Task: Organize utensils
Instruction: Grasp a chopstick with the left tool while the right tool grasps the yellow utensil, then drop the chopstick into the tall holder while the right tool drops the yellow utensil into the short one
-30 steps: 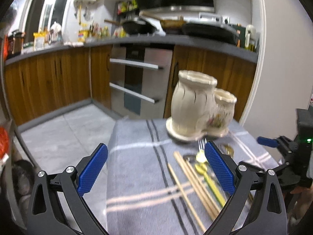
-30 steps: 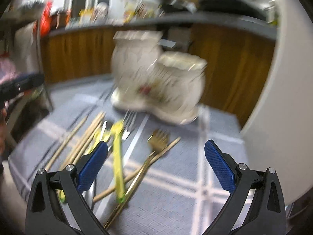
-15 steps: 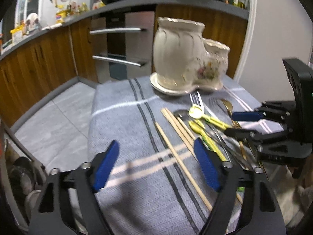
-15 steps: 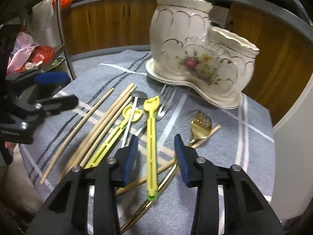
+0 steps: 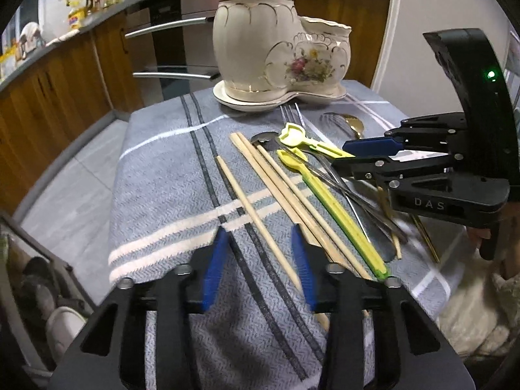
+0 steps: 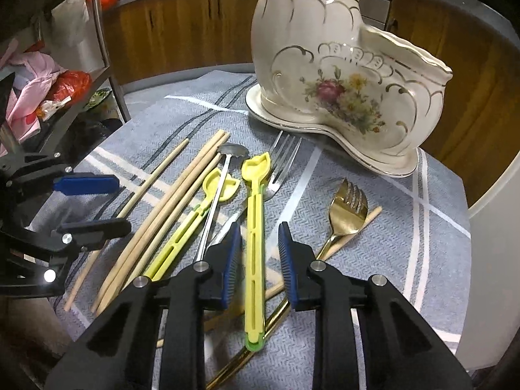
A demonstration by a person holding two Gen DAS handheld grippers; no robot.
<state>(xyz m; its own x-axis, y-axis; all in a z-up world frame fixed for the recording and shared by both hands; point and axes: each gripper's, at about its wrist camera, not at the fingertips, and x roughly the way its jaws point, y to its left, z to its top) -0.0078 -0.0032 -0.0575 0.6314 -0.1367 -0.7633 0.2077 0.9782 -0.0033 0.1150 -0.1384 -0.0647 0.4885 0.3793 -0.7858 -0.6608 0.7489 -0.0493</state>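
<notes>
Pickup step: my right gripper has been closing around the yellow tool, pads not yet pressing; my left gripper has been closing, still released, over 1 chopstick. Next I clench, lift, then carry to the holder.

Home kitchen: my view shows wooden cabinets under a grey countertop, oven handles at upper centre.

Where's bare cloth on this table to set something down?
Free: the striped cloth left of the lone chopstick, and the patch right of the gold fork, below the ceramic holder. Crowded: the centre, with chopsticks, yellow utensils and both tools.
</notes>
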